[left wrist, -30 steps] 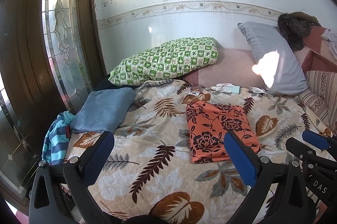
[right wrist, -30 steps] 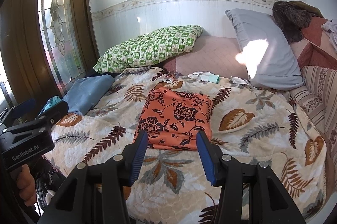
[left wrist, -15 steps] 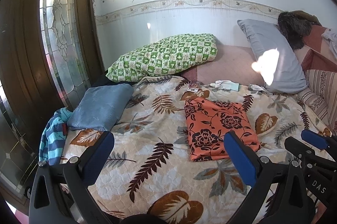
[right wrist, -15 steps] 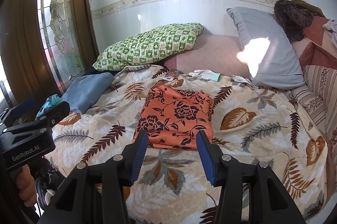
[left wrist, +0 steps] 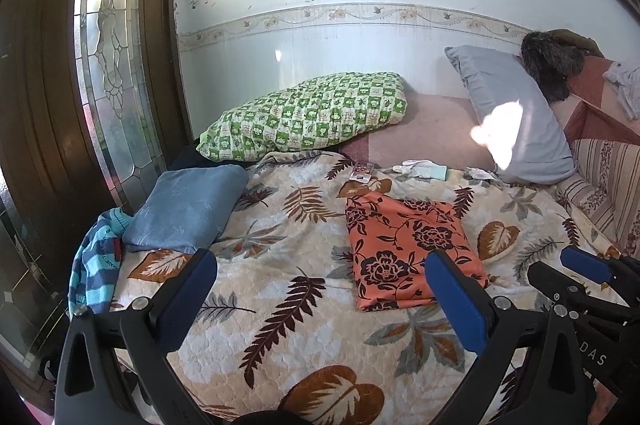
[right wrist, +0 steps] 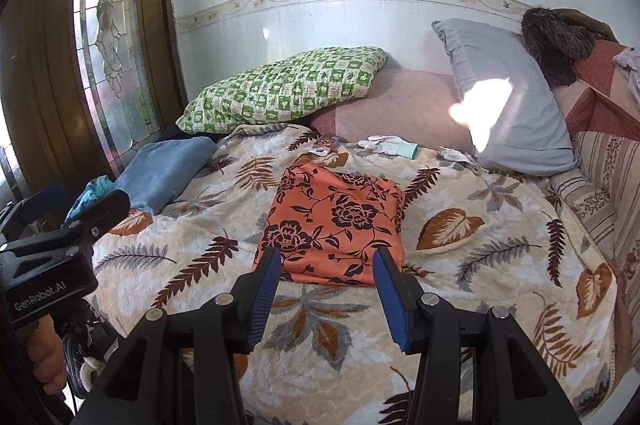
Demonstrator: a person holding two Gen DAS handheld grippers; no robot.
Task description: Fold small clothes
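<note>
An orange garment with dark flowers (left wrist: 404, 245) lies folded into a flat rectangle on the leaf-patterned bedspread (left wrist: 280, 305); it also shows in the right wrist view (right wrist: 336, 225). My left gripper (left wrist: 320, 301) is open and empty, held above the bed's near edge, left of the garment. My right gripper (right wrist: 326, 289) is open and empty, just short of the garment's near edge; its body shows in the left wrist view (left wrist: 584, 277). A striped blue garment (left wrist: 94, 265) lies crumpled at the bed's left edge.
A folded blue cloth (left wrist: 188, 209) lies at the left. A green checked pillow (left wrist: 308, 117) and a grey pillow (left wrist: 516, 121) lie at the back. Small white socks (left wrist: 420, 169) lie behind the garment. A wooden door with glass (left wrist: 108, 65) stands left.
Both grippers have drawn back and up a little from the bed; the garment has not moved. Both stay open.
</note>
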